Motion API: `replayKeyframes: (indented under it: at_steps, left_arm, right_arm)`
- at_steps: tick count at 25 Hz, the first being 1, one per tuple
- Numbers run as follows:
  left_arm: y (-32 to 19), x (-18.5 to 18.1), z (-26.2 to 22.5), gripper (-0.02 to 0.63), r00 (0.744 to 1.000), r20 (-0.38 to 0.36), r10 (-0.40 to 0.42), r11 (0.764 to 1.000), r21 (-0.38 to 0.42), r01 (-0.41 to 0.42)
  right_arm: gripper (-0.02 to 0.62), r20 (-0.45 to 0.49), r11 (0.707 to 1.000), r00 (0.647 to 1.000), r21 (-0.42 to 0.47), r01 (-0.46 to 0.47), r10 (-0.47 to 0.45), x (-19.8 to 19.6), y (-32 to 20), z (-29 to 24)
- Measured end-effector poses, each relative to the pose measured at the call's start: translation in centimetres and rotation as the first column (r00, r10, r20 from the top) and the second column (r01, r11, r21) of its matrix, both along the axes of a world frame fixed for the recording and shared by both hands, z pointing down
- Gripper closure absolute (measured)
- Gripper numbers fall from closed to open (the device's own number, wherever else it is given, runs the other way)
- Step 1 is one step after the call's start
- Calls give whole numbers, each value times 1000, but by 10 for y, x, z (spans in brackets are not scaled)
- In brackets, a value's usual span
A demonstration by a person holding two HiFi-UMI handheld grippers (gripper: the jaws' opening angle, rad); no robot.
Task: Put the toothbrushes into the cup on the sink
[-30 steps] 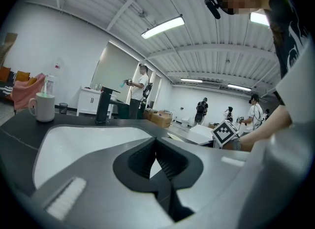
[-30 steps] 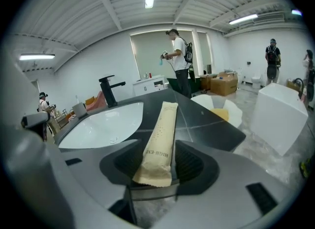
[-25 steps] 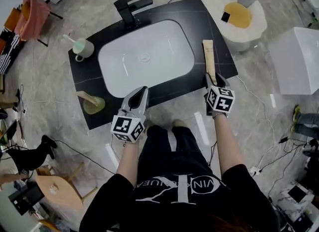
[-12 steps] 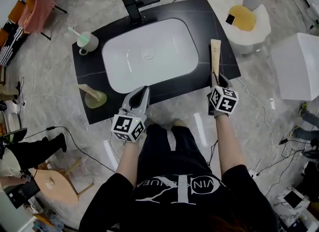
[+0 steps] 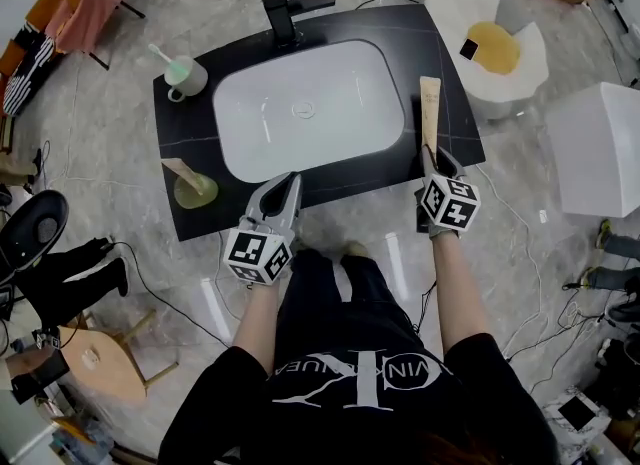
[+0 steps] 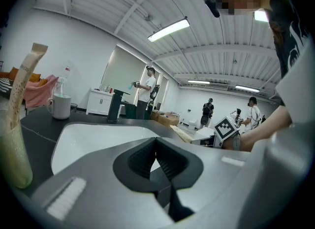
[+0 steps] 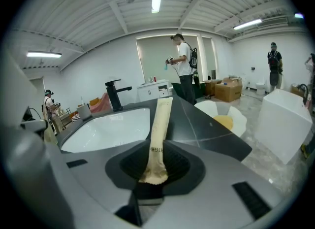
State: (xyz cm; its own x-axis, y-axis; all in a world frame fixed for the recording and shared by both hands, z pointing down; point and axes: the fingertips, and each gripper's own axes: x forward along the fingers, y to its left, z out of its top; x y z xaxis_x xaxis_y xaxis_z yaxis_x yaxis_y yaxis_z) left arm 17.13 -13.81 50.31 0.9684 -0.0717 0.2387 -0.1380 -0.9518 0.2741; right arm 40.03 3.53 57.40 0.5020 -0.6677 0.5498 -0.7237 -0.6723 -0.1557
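Closing just now, right claw [image 5: 432, 156] clamps the wrapped toothbrush [image 5: 429, 108] beside the sink [image 5: 262, 125]; left claw [image 5: 290, 181] pressed together, empty.

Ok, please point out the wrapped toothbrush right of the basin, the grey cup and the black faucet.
wrapped toothbrush [image 5: 429, 113], head view, middle of its paper sleeve.
grey cup [image 5: 203, 76], head view, right side of its rim.
black faucet [image 5: 284, 13], head view, its upright body.

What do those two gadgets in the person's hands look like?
The left gripper and right gripper are smooth grey shells tapering to two jaws with dark ribbed pads. Each carries a white cube printed with black square markers. No cables show. Worn with them: a black short-sleeved T-shirt with white lettering.
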Motion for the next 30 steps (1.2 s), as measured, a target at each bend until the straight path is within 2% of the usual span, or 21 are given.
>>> replayKeyframes:
  at_steps: [15,24,30]
  left_arm:
    - [-23,-34,-8,594,994,-21,-105,994,12,105]
    - [-47,-71,-13,594,975,-35,-219,975,17,220]
    - [-63,-100,-18,594,952,-47,-301,953,24,302]
  right_arm:
    - [508,1,977,979,61,202,-203,-40,-72,-18]
    - [507,-1,935,938,79,345,-346,-75,-125,-26]
    - [506,-19,889,893,93,449,-449,-104,-163,-37]
